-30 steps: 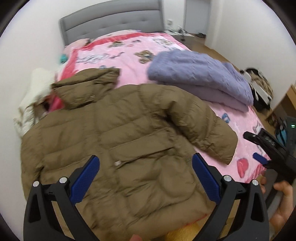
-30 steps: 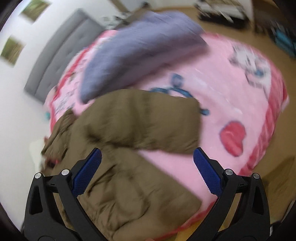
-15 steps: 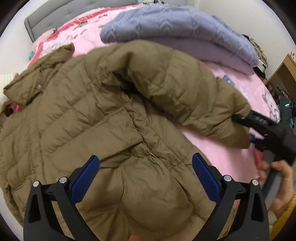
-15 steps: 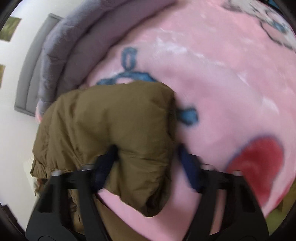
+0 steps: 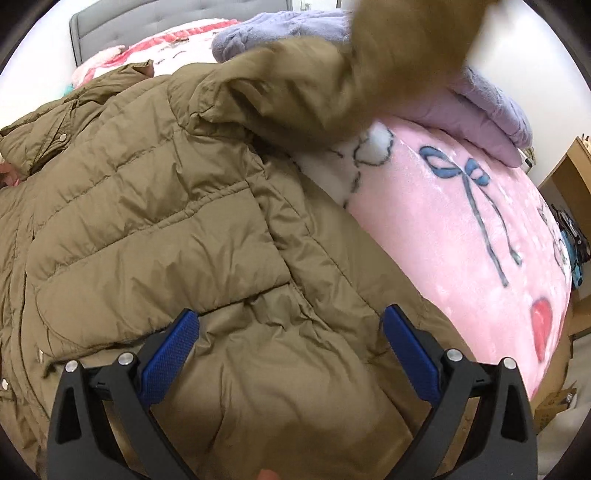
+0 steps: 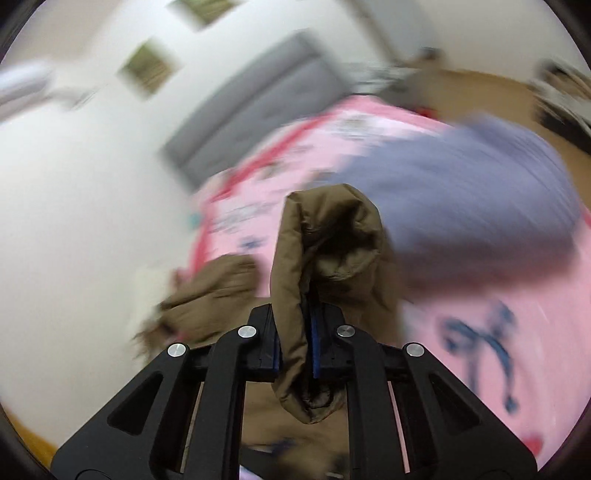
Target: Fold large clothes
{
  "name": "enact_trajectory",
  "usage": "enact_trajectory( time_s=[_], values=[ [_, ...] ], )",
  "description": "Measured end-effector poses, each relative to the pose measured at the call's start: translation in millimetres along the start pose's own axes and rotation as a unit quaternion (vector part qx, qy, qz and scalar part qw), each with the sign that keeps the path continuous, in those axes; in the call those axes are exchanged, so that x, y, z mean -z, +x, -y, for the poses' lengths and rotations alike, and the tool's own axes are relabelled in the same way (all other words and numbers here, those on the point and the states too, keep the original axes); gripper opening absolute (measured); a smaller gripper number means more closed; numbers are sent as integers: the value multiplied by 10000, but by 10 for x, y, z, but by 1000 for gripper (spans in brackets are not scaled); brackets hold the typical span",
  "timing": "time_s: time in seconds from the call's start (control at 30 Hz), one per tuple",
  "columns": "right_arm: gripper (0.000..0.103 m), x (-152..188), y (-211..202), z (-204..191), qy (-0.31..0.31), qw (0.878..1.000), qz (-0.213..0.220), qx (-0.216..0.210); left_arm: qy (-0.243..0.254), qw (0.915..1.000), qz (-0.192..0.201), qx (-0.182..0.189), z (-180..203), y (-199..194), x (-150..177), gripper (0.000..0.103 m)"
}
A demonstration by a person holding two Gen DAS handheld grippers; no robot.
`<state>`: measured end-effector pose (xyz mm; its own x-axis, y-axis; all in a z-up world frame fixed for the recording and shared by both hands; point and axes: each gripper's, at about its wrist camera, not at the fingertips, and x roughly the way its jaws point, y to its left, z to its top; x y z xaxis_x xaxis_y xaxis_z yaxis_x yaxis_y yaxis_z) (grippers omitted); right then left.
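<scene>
Olive-brown puffer jacket [image 5: 155,229] spread front-up across a pink printed blanket [image 5: 461,236] on a bed, collar toward the grey headboard [image 5: 122,22]. Right gripper [image 6: 295,332] clamped tight on the cuff of the jacket's sleeve [image 6: 325,236], quilted fabric bunched between the 2 blue pads [image 6: 316,339] and standing up above them. Same sleeve seen from the left wrist camera lifted off the blanket and blurred, rising toward the top edge of the frame [image 5: 332,81]. Left gripper [image 5: 288,343] poised just above the jacket's lower hem, jaws spread wide apart, nothing between the 2 fingers [image 5: 170,354]; contact with the fabric not possible to tell. Folded lilac knit garment [image 5: 491,110] resting on the blanket beyond the jacket, near the far side of the bed. Right wrist view heavily blurred; framed pictures [image 6: 151,66] on the white wall above the headboard.
</scene>
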<state>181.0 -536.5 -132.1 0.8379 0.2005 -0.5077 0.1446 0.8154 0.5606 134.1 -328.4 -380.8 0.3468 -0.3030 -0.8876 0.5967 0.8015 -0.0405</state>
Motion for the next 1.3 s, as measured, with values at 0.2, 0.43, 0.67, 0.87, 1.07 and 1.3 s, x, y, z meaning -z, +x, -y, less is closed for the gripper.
enact_trajectory(
  time_s=[0.2,0.43,0.67,0.87,1.07,1.3],
  values=[
    [11,-195,1357,-1546,-742,9799,-1512,-1073,-12,9992,391,-2,10,5,161,98],
    [11,1337,2929,-2999,-2733,9271,-2489,616,-156,9977,621,223,-75,-18,159,98],
    [11,2799,3753,-3048,-3417,8623,-3471,1384,-183,9965,692,435,-133,-61,168,98],
    [23,2898,3763,-3117,-3668,8335,-3825,1566,-145,9966,648,488,-143,-87,190,98],
    [58,2029,3275,-3336,-2630,8835,-3762,933,16,9972,530,536,-236,-200,185,98],
    [77,786,2430,-3193,-1301,9244,-3558,-446,74,9972,369,646,-576,-445,170,98]
  ],
)
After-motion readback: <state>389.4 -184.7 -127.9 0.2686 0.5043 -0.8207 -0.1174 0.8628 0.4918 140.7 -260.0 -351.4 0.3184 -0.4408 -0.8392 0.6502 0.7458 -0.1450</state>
